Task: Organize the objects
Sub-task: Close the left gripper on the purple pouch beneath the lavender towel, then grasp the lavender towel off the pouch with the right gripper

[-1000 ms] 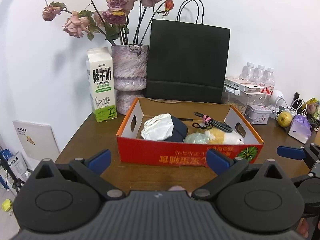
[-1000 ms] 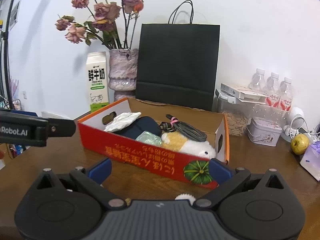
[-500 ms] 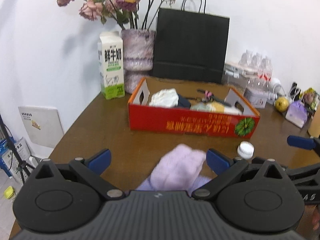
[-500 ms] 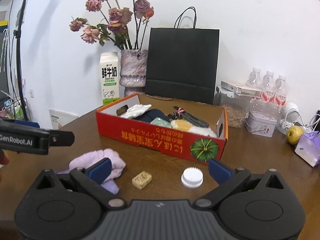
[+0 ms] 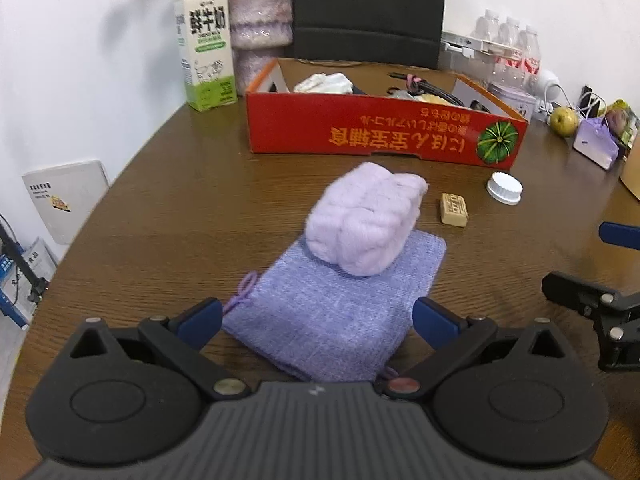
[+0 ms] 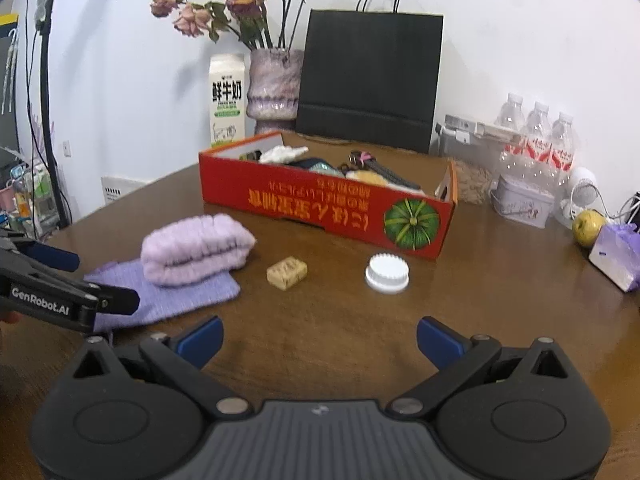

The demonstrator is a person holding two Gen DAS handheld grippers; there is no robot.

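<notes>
A: What is changing on the left side?

B: The left gripper (image 5: 316,318) is pulling back from the red box (image 5: 380,132) and tilting down. A second ago its camera was filled by the box alone; now a fluffy lilac roll (image 5: 364,220) is lying on a flat purple pouch (image 5: 336,300), both coming into view right in front of the fingers.

A: Are the fingers holding anything?

B: No. They are standing wide apart, with the near end of the pouch sitting between the blue pads (image 5: 200,316) (nothing is being pinched). The right gripper (image 6: 318,338) is likewise spreading wide and hovering over bare table (image 6: 360,340).

A: And the loose things?

B: A small tan block (image 6: 287,273) and a white cap (image 6: 387,273) are lying on the table just in front of the box, apart from each other and from the roll. The box is already holding a white cloth, a dark item and a plush toy.

A: So what does that mean for the job?

B: I am reading it as the start of a new pick: the left side is lining up on the roll or pouch, and four items are waiting outside the box.
</notes>
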